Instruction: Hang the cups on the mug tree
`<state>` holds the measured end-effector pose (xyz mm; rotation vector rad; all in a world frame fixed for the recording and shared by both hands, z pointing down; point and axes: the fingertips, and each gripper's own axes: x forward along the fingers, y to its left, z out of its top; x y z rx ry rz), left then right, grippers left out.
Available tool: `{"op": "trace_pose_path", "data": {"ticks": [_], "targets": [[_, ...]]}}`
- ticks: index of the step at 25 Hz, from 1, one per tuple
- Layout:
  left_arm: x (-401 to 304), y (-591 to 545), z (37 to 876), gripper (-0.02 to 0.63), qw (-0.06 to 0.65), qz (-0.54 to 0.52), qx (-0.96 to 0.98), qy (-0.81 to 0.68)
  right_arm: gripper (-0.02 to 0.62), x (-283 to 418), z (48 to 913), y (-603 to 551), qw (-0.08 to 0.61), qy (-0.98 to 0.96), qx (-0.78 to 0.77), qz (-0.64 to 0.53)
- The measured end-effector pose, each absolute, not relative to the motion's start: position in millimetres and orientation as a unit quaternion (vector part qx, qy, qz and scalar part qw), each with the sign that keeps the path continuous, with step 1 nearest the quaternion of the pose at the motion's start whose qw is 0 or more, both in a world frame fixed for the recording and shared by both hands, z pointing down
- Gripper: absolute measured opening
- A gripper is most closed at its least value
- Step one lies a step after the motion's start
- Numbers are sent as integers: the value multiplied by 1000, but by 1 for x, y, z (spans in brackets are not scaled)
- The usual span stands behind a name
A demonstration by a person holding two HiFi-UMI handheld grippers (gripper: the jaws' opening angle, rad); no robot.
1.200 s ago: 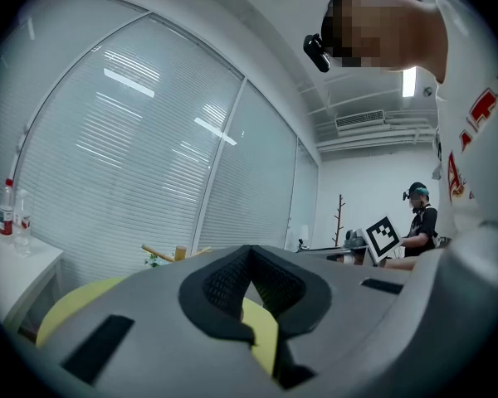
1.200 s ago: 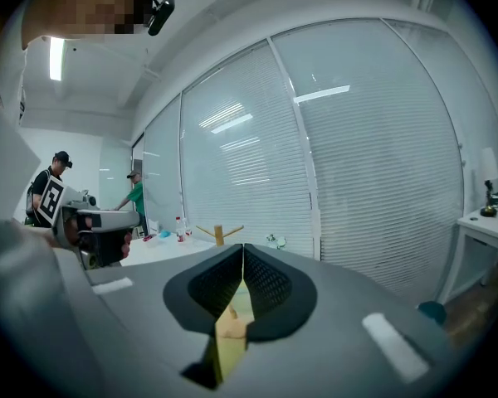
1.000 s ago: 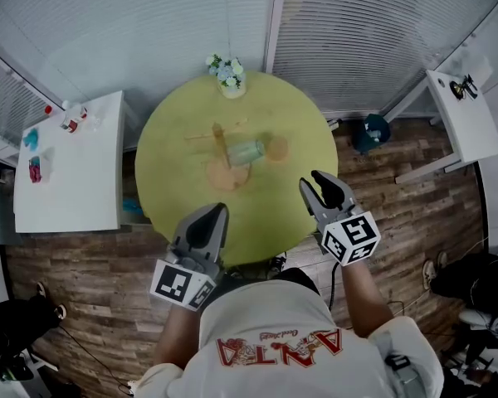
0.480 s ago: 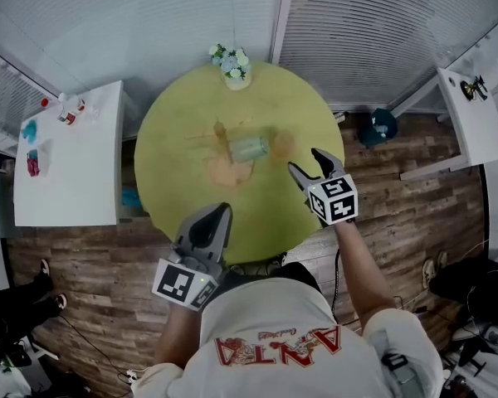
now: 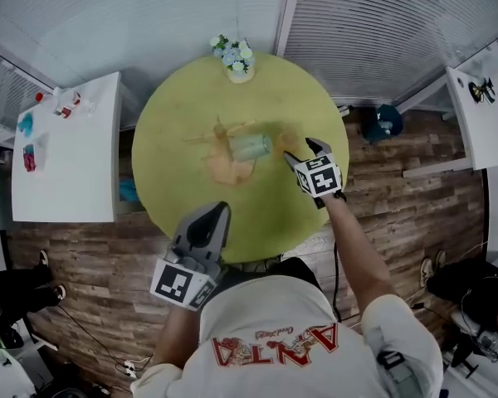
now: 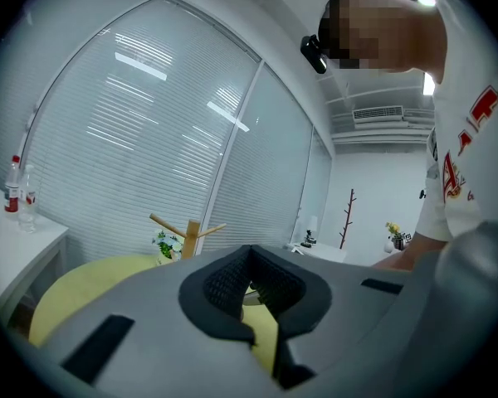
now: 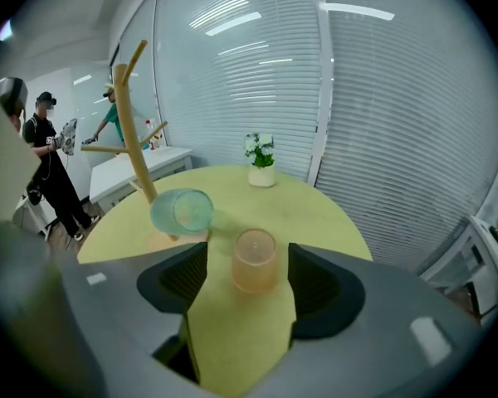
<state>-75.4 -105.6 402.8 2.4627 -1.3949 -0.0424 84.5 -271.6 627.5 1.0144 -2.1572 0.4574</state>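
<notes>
Right gripper (image 5: 303, 151) dropped, jaws just opened wide flanking untouched orange cup (image 7: 255, 260).

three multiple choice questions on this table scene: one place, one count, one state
1. The flower pot stands at the round table's: A near edge; B far edge; C centre.
2. Cups at the round table? A one; B two; C four.
3. The orange cup is: A upright; B on its side; C hanging.
Key: B, it sits at the rim by the blinds; B, one teal cup, one orange; A, mouth up, base on the table.
</notes>
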Motion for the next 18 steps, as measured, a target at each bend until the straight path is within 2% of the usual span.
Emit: {"op": "trace_pose_path", "data": {"ticks": [8, 16, 18], "targets": [[-76, -117, 412, 8, 162, -10, 854, -494, 288, 77, 668, -292, 387, -821, 374, 189], [-81, -120, 416, 8, 166, -6, 851, -498, 287, 70, 690, -302, 395, -815, 375, 195], [-83, -120, 416, 8, 166, -5, 850, -499, 253, 73, 691, -304, 391, -814, 384, 195]]}}
